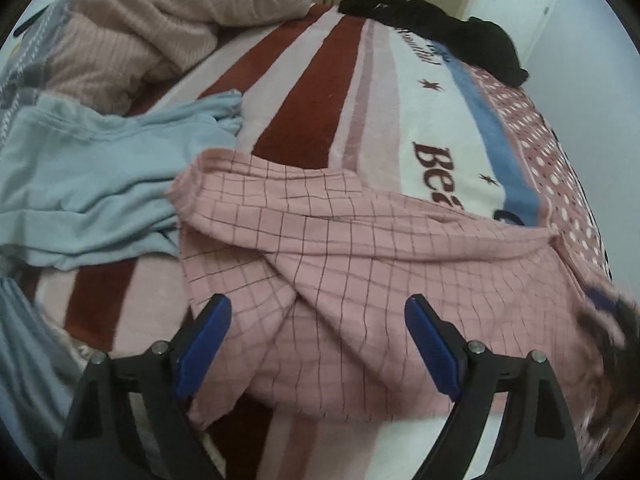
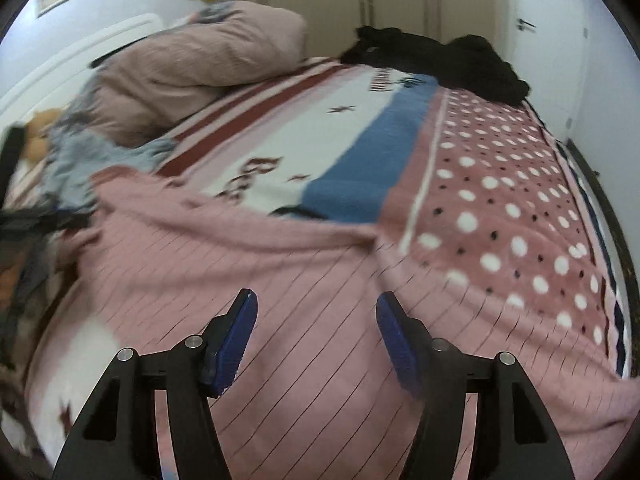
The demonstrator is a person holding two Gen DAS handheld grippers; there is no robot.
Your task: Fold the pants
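Observation:
Pink checked pants (image 1: pixel 332 248) lie crumpled on the striped bed blanket (image 1: pixel 320 92), with one leg folded across the other. My left gripper (image 1: pixel 318 308) hovers just above the near part of the pants, its jaws wide open with nothing between the blue pads (image 1: pixel 204 344). In the right wrist view the same pants (image 2: pixel 248 280) spread across the lower half of the picture, blurred. My right gripper (image 2: pixel 316 304) is above them, open, its blue pads (image 2: pixel 236 336) clear of the cloth. The right gripper shows as a blur at the far right (image 1: pixel 608 320) of the left wrist view.
A light blue garment (image 1: pixel 92 172) lies left of the pants. A pink quilt (image 1: pixel 160 12) is heaped at the back left, a black garment (image 1: pixel 440 28) at the far end of the bed. The dotted blanket edge (image 2: pixel 512 208) and the wall are on the right.

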